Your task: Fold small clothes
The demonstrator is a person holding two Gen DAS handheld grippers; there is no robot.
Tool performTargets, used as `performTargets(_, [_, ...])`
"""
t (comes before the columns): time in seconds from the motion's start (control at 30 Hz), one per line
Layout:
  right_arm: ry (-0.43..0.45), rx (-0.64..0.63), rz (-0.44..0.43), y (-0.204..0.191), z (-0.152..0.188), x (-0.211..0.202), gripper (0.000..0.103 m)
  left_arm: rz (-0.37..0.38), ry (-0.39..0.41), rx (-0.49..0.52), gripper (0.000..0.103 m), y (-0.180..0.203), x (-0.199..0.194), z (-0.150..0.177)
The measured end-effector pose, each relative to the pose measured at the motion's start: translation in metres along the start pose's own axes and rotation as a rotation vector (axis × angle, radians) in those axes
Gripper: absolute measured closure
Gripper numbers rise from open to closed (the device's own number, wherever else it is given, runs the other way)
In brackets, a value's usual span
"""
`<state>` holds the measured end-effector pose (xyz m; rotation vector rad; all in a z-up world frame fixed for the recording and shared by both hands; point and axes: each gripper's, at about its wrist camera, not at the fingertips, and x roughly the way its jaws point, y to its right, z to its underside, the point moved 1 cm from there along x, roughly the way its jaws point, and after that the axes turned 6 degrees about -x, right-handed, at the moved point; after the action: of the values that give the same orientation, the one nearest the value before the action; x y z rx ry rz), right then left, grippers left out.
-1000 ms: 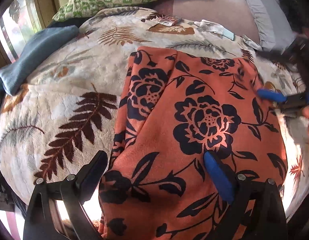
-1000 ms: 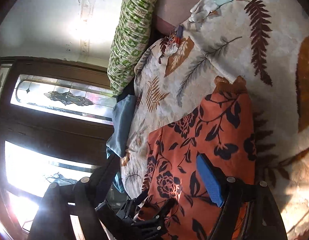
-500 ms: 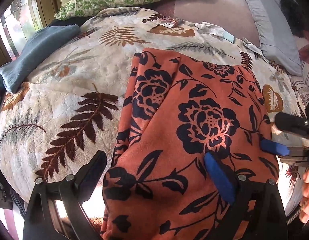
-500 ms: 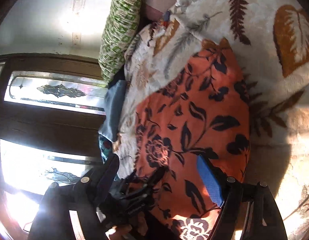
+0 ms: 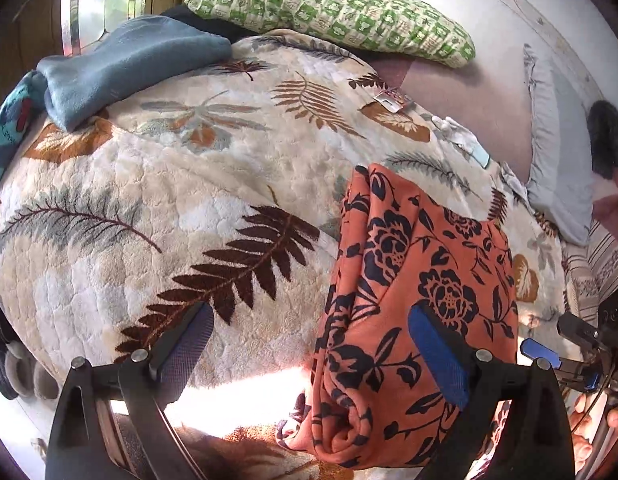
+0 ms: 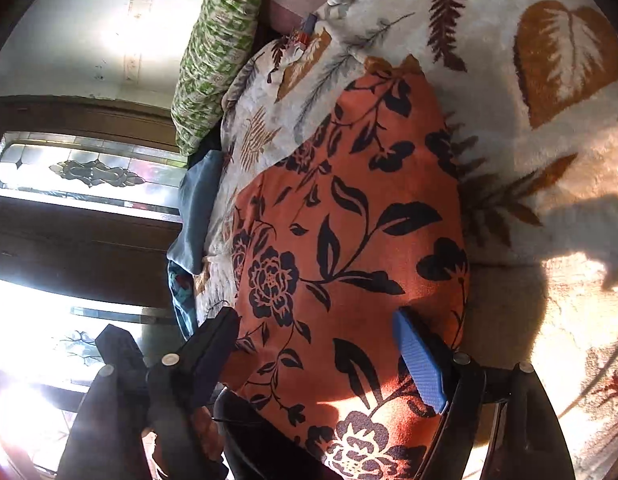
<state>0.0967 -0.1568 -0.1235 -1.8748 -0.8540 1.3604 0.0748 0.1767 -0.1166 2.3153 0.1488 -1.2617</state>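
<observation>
Orange floral garment (image 5: 421,280): long axis six-to-twelve, at one o'clock of my empty, wide-open left gripper (image 5: 309,344); my right gripper (image 6: 317,348), likewise agape and empty, sits nearer.

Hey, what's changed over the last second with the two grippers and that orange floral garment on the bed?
The left gripper has swung left: the orange floral garment now sits toward the right of its view, with only the right finger over it. The right gripper has drawn back toward the garment's near end, and shows low at the right edge of the left view. Both stay open, gripping nothing. The garment and leaf-print blanket look unmoved.
</observation>
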Motion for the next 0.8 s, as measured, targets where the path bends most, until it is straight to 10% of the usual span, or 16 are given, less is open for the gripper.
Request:
performTargets(0.3, [-0.057, -0.072, 0.022, -0.004, 0.018, 0.019, 0.021, 0.328, -0.224, -0.116, 0.005, 0.013, 0.072, -0.053])
performTargets(0.57, [-0.071, -0.073, 0.0, 0.0, 0.016, 0.024, 0.021, 0.402, -0.353, -0.173, 0.01, 0.025, 0.132, -0.083])
performTargets(0.6, [-0.071, -0.076, -0.003, 0.001, 0.017, 0.022, 0.021, 0.44, -0.359, -0.153, 0.025, 0.029, 0.131, -0.084])
performTargets(0.63, [-0.072, -0.078, -0.006, 0.001, 0.017, 0.022, 0.021, 0.435, -0.374, -0.121, 0.074, 0.033, 0.131, -0.084])
performTargets(0.8, [-0.072, -0.081, -0.008, 0.002, 0.018, 0.023, 0.021, 0.265, -0.191, 0.205, 0.078, 0.067, 0.108, -0.069])
